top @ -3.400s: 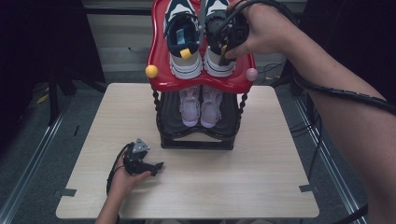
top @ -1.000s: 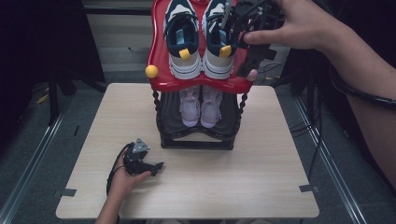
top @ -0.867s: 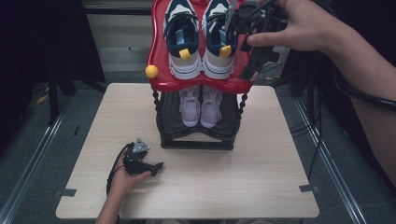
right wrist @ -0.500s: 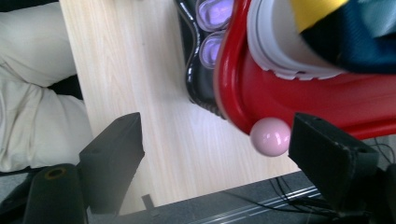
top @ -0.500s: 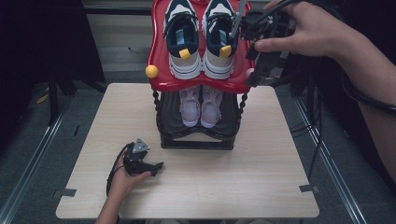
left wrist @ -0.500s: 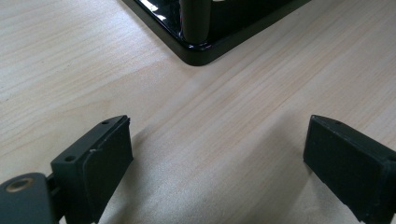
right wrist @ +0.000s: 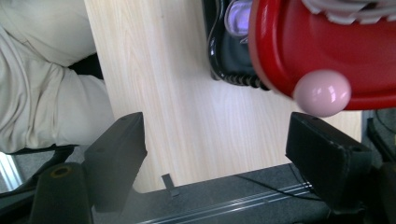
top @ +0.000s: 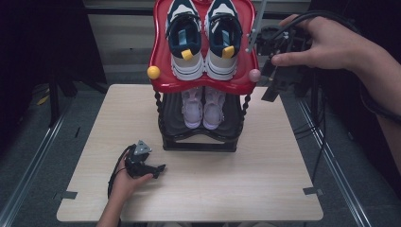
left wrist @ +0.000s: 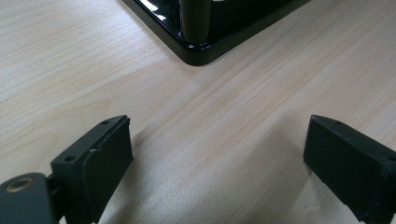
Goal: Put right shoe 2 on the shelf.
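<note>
Sneakers (top: 204, 35) – navy-white pair, yellow heel tabs, on red shelf (top: 160, 61); right hand-held gripper (top: 272, 82) beside – jaws spread, closing slightly, empty.

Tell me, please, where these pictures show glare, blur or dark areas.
High view: surroundings dark, table evenly lit. Left gripper view: bright glare on the glossy black rack base. Right gripper view: pink ball carries a soft highlight, near edges slightly blurred.

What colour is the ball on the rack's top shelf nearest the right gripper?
Pale pink ball, seen best in the right gripper view, on the red top shelf.
</note>
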`<state>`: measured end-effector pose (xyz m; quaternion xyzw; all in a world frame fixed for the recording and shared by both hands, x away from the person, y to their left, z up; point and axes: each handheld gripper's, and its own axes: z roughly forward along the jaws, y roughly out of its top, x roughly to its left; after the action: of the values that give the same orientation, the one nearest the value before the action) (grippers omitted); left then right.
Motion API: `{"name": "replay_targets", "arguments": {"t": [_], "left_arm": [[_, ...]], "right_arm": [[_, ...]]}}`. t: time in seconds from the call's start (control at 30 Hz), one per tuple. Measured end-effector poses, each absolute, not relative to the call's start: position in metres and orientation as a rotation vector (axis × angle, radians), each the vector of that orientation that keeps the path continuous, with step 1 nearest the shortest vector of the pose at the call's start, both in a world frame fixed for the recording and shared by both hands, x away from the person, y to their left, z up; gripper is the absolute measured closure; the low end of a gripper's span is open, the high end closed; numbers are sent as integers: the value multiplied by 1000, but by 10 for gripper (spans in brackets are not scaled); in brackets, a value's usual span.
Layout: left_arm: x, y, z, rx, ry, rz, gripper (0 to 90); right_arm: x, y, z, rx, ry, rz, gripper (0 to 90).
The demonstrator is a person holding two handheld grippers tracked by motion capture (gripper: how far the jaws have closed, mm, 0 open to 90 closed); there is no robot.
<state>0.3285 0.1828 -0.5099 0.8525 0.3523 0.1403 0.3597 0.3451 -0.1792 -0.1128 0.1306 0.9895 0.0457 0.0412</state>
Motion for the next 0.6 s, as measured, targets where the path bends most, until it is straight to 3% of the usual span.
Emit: {"name": "replay_targets", "arguments": {"t": [0.6], "left_arm": [[328, 183, -510, 2198, 908, 361, 74]], "right_arm": [[332, -199, -146, 436, 3078, 133, 197]]}}
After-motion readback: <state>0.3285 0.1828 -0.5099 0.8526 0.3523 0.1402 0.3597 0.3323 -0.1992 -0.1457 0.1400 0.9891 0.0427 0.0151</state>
